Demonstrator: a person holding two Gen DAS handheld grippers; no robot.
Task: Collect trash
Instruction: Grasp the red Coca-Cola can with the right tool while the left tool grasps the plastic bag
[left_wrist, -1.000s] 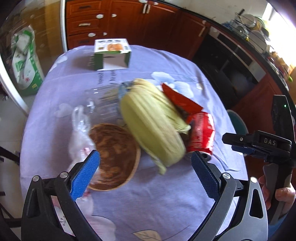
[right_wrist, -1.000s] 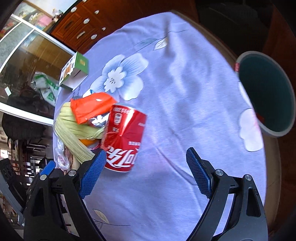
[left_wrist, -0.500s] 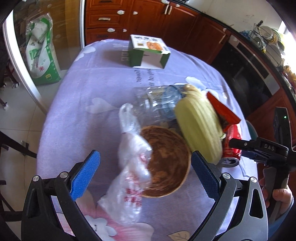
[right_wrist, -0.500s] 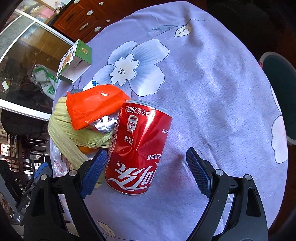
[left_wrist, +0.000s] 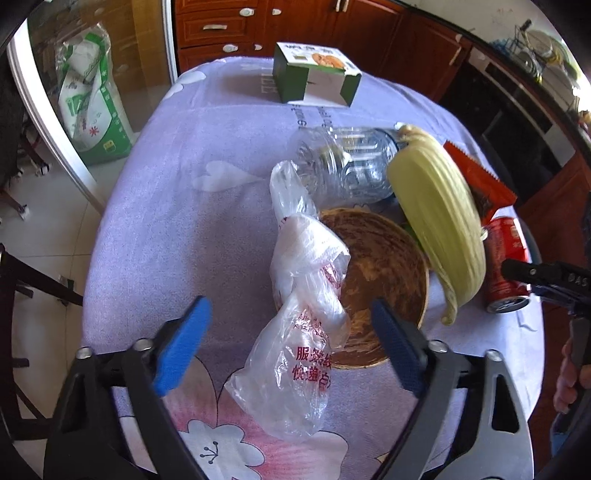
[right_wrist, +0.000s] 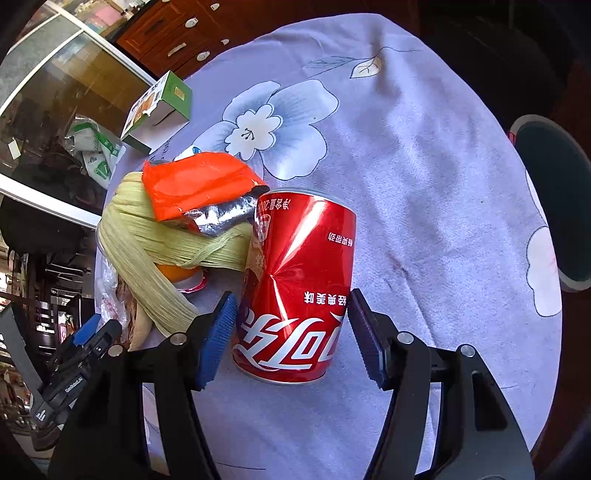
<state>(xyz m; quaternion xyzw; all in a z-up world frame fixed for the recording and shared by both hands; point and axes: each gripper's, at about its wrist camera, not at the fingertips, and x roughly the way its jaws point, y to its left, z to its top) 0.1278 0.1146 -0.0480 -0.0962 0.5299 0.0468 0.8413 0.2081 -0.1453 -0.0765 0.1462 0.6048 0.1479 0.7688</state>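
A crumpled clear plastic bag (left_wrist: 303, 332) lies against a brown bowl (left_wrist: 384, 266). My left gripper (left_wrist: 288, 347) straddles the bag; its jaws are closing and the pads stand clear of it. Behind are a clear bottle (left_wrist: 347, 162), a pale corn husk (left_wrist: 439, 221) and an orange wrapper (left_wrist: 480, 184). A dented red can (right_wrist: 299, 288) stands upside down on the purple tablecloth (right_wrist: 424, 166). My right gripper (right_wrist: 291, 338) has the can between its closing jaws, the pads almost at its sides. The husk (right_wrist: 155, 240) and wrapper (right_wrist: 199, 184) lie left of the can.
A green and white carton (left_wrist: 314, 74) sits at the table's far end. A dark green bin (right_wrist: 554, 206) stands beyond the table's right edge. A green-printed sack (left_wrist: 96, 103) leans by a glass door on the floor. Wooden cabinets line the back.
The left gripper swung from over the husk to over the plastic bag and its jaws narrowed. The right gripper came down around the red can and its jaws narrowed.
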